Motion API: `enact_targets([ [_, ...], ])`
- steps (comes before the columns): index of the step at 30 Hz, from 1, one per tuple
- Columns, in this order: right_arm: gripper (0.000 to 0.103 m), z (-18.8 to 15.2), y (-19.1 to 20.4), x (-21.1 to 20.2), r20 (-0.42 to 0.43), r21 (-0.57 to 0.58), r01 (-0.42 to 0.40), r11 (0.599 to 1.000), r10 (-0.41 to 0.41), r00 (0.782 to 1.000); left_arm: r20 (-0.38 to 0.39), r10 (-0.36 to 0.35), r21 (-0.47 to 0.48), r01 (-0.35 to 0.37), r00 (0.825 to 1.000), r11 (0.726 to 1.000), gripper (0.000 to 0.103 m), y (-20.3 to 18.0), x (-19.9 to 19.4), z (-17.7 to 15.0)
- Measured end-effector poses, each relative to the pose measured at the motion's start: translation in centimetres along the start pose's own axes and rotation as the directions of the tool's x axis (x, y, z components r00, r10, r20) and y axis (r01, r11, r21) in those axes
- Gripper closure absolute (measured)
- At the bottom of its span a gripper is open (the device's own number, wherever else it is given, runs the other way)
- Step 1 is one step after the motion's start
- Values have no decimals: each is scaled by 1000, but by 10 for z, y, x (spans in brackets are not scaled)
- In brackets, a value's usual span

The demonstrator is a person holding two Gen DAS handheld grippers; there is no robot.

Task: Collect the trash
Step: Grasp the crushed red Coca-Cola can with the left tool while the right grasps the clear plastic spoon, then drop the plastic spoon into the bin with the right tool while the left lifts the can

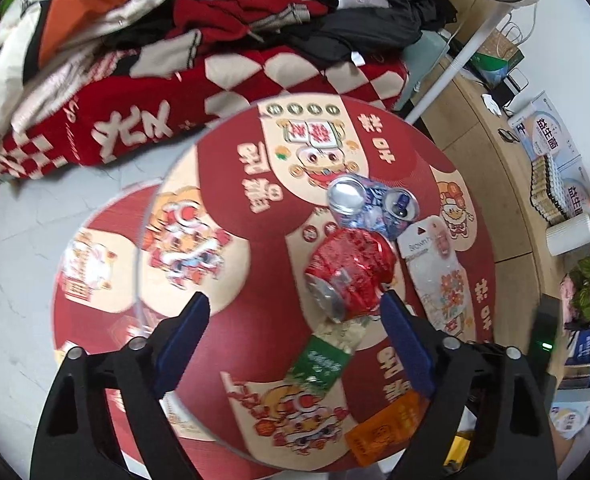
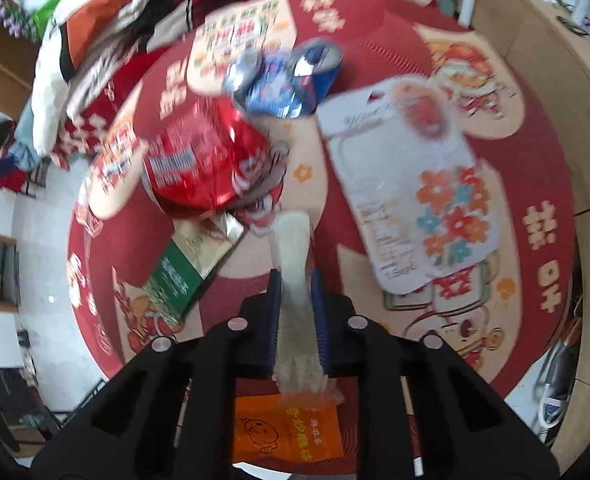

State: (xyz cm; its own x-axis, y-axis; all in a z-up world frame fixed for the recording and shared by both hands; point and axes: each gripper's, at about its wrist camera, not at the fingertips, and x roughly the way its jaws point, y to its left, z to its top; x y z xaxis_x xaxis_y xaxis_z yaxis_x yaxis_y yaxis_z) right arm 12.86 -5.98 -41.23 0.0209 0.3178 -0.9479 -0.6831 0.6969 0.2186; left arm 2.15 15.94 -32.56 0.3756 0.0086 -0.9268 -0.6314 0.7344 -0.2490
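Pale crumpled wrapper (image 2: 293,276) sits between my right gripper (image 2: 295,292) pads, pinched; it's a limp translucent strip running from the round red table (image 2: 535,152) up through the jaws. Left gripper (image 1: 295,312) is spread wide over the table, nothing in it, right finger close beside the crushed red can (image 1: 349,276).

Rest of the trash is clustered mid-table: crushed blue can (image 1: 369,204) just behind the red one, green packet (image 1: 323,360) in front of it, blister card (image 1: 435,268) to the right, orange packet (image 1: 383,432) at the near edge.

For the step in hand, I'd say:
- right: lift slowly, the strip looks floppy and could slip
- left: centre the red can between both fingers before closing, and grip across its dented body
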Motion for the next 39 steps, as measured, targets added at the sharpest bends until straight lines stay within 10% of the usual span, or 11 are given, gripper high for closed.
enact_targets([
  [3, 98, 8, -8, -19, 50, 18, 1, 1000, -2, 999, -44, -33, -41, 31, 998, 999, 29, -6, 19, 0],
  [22, 98, 11, -87, -91, 196, 109, 21, 994, -43, 980, -192, -36, -228, -9, 981, 974, 52, -21, 125, -1],
  [29, 98, 9, -108, -110, 221, 149, 37, 988, -70, 973, -200, -19, -228, -28, 980, 973, 82, -23, 127, -1],
  [39, 98, 7, -135, -154, 287, 248, 61, 967, -134, 949, -116, -32, -103, 20, 993, 994, 86, -48, 70, 13],
])
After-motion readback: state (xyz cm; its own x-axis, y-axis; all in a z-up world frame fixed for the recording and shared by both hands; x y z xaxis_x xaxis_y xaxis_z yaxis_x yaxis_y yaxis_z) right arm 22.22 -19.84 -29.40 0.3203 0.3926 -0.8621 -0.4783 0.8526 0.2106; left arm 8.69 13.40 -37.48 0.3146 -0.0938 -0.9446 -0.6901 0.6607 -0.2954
